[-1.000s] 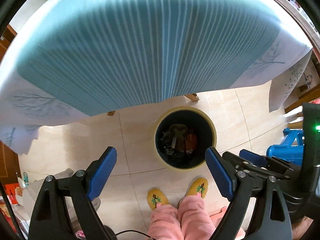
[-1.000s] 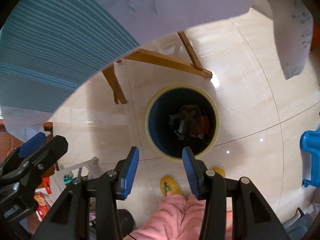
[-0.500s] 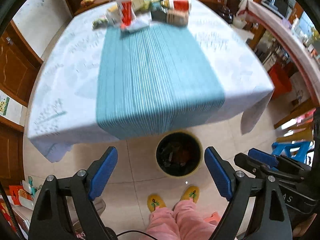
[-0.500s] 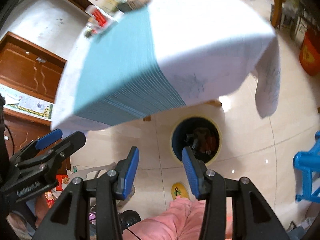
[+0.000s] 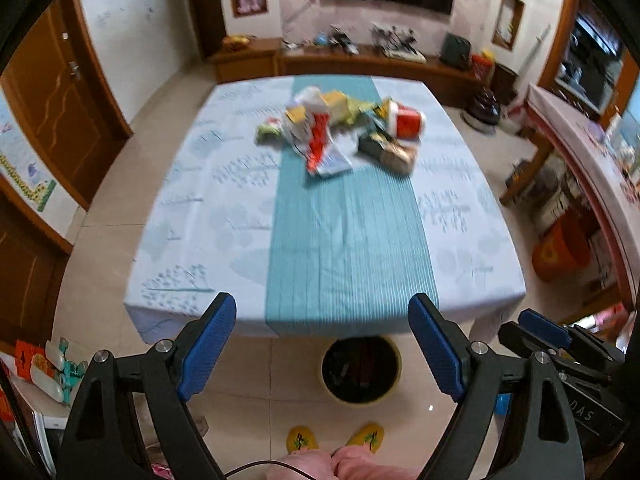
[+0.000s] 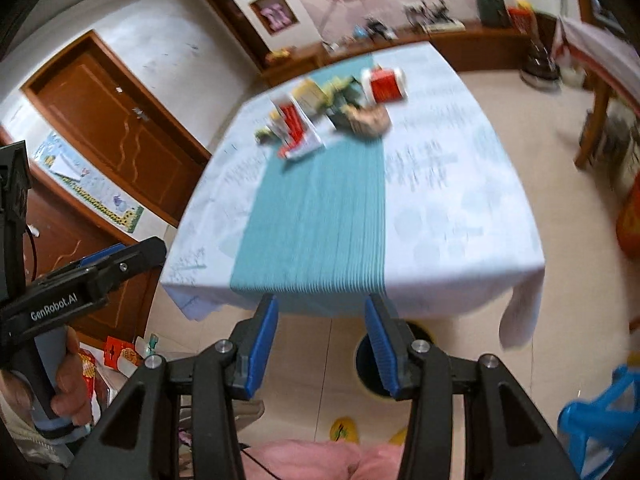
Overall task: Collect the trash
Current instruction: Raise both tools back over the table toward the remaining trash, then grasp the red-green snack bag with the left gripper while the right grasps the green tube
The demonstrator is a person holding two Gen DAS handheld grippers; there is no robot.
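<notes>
Trash pile (image 5: pixel 340 128): one heap, upper centre, on the surface (image 5: pixel 200 216); pieces too blurred to count.
Bin (image 5: pixel 360 368): one, lower centre, on the floor.
Left claw (image 5: pixel 322 344): spread wide, empty.
Right claw (image 6: pixel 320 340): partly spread, empty.
Slippers (image 5: pixel 302 438): two.

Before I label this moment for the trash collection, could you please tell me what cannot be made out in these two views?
- Trash pile: motion blur in both views; single items and print unreadable.
- Bin: contents dark in the left view; in the right view the right gripper and the tablecloth hide most of it.
- Left gripper: the right view shows only its side, cut by the frame's edge.
- Sideboard clutter: too small, blurred.
</notes>
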